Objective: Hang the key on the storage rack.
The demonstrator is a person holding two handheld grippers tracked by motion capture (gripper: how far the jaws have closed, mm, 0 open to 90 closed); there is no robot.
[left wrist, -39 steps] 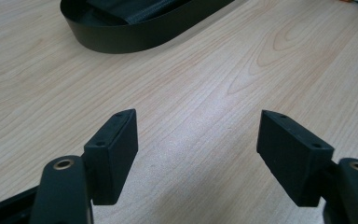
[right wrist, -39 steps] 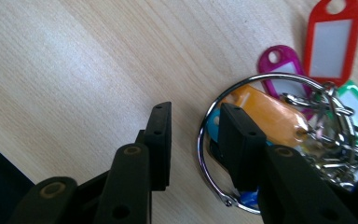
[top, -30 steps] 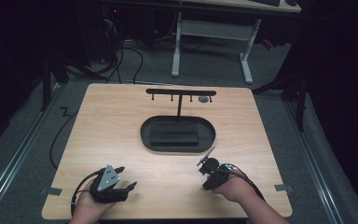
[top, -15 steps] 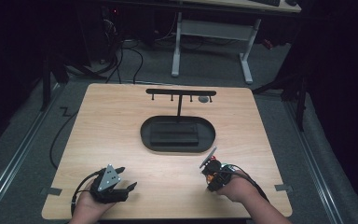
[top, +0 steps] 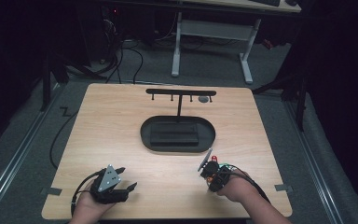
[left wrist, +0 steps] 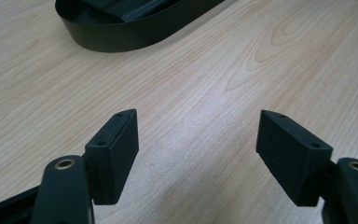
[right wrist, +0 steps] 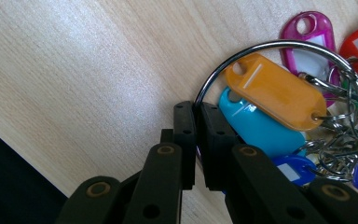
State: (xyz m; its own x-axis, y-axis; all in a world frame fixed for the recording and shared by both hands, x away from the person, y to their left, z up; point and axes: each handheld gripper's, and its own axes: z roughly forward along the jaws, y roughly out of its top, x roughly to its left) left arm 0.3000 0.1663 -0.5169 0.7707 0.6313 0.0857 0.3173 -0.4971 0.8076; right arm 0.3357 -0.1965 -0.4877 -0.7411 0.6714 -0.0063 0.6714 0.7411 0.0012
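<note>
A large metal key ring [right wrist: 261, 45] with several coloured tags lies on the wooden table [top: 121, 121]. An orange tag [right wrist: 272, 91] and a teal tag [right wrist: 256, 126] are nearest. My right gripper [right wrist: 197, 109] has just been closing and now pinches the ring's wire between its pads. In the high view the right gripper [top: 210, 167] sits near the front right, a red tag [top: 214, 159] beside it. My left gripper [top: 127, 179] rests at the front left, its jaws [left wrist: 198, 149] wide apart over bare wood.
A black oval tray [top: 147, 135] holding a dark flat block sits mid-table, its rim [left wrist: 121, 39] ahead of the left gripper. Behind it stands a black T-shaped rack [top: 181, 92] with small hooks. The table's front edge is close to both hands.
The right gripper has tipped a little, so its grey plate now shows edge-on and a red tag appears beside it. The left hand has kept still.
</note>
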